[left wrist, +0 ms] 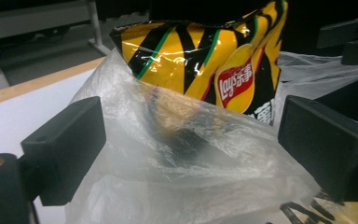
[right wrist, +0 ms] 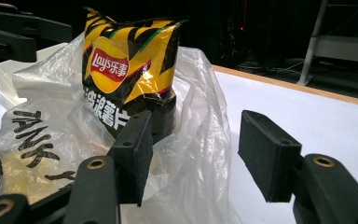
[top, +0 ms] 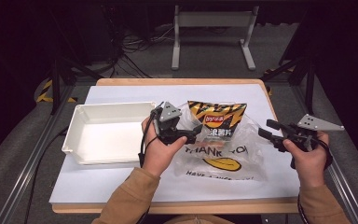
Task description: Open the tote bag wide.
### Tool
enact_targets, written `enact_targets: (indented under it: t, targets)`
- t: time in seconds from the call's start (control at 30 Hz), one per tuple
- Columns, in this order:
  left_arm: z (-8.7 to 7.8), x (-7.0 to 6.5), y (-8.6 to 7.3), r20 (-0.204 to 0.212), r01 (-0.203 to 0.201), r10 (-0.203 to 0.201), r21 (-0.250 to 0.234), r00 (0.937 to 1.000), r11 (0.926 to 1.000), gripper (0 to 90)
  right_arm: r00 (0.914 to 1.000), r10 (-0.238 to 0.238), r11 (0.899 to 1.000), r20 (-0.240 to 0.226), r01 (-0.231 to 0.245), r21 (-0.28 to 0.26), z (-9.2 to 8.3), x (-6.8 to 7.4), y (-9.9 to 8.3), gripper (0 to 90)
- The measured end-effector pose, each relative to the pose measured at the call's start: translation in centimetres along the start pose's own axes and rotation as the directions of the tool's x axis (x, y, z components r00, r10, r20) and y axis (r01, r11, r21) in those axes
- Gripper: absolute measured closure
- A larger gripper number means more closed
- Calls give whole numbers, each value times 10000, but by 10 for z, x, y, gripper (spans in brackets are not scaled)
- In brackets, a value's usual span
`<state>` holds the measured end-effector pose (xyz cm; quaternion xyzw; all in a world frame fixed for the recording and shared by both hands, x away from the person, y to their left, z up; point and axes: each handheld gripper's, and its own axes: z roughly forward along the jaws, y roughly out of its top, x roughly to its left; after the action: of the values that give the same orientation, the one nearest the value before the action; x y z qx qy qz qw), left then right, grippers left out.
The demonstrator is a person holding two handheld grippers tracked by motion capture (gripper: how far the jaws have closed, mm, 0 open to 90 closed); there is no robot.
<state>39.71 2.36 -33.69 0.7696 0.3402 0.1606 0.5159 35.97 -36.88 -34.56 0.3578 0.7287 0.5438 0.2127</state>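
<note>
A yellow-and-black bag of Lay's crisps (top: 216,119) stands upright, its lower part inside a clear plastic carrier bag (top: 223,156) printed with "THANK YOU" and a yellow smile. My left gripper (top: 196,130) is at the carrier bag's left mouth. In the left gripper view its jaws (left wrist: 191,140) stand wide apart with loose film (left wrist: 168,163) bulging between them, below the crisps (left wrist: 200,60). My right gripper (top: 265,128) is at the bag's right edge. Its jaws (right wrist: 196,149) are apart, with film (right wrist: 51,135) beside the left pad and the crisps (right wrist: 121,70) behind.
An empty white tray (top: 107,106) sits on the white table sheet (top: 261,98), left of the left hand. The table's wooden edge runs along the back. A metal stand and cables lie on the floor beyond.
</note>
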Motion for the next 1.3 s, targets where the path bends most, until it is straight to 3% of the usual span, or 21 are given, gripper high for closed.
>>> enact_targets:
  t: [0.13, 0.27, 0.33, 0.67, 0.73, 0.8, 0.83, 0.87, 0.9, 0.93, 1.13, 1.3]
  targets:
    - [12, 6, -9, 52, 373, -378, 757, 9993, 9964, 37, 10000, -36, 10000, -28, 36, 29, 2, 1, 0, 445]
    - [17, 8, -15, 26, 410, -416, 1159, 9991, 9924, 57, 10000, -14, 10000, -20, 15, 95, 3, 1, -1, 443]
    - [17, 11, -18, 110, 342, -359, 1271, 9993, 9913, 143, 10000, -33, 9999, -27, 33, 102, 3, 1, -2, 442]
    - [5, 16, -20, 38, -307, 305, 1252, 9995, 9917, 777, 9999, -3, 9986, -123, 10, 521, 8, 0, -5, 438]
    - [2, 17, -21, -87, -400, 413, 1145, 9991, 9926, 857, 9997, -88, 9976, -228, 103, 691, 9, 1, -5, 521]
    - [1, 18, -21, -166, -484, 506, 1122, 9986, 9925, 885, 9995, -155, 9966, -275, 177, 803, 9, 2, -5, 569]
    - [-1, 19, -21, -246, -563, 594, 1107, 9979, 9923, 885, 9992, -241, 9960, -318, 267, 853, 9, 2, -5, 655]
    - [-3, 20, -21, -287, -585, 621, 1111, 9977, 9921, 895, 9984, -434, 9931, -356, 470, 1077, 9, 3, -6, 812]
    - [-4, 21, -22, -344, -584, 624, 1068, 9975, 9926, 895, 9984, -434, 9931, -356, 470, 1077, 9, 3, -6, 812]
    - [-6, 23, -23, -501, -657, 713, 1056, 9962, 9922, 896, 9976, -596, 9922, -364, 632, 1072, 9, 4, -6, 900]
    - [-8, 26, -32, -715, -766, 870, 1364, 9936, 9877, 897, 9964, -796, 9891, -291, 826, 1216, 10, 6, -7, 900]
    - [-2, 27, -46, -686, -701, 839, 1827, 9941, 9807, 897, 9972, -667, 9861, -337, 710, 1505, 16, 5, -16, 900]
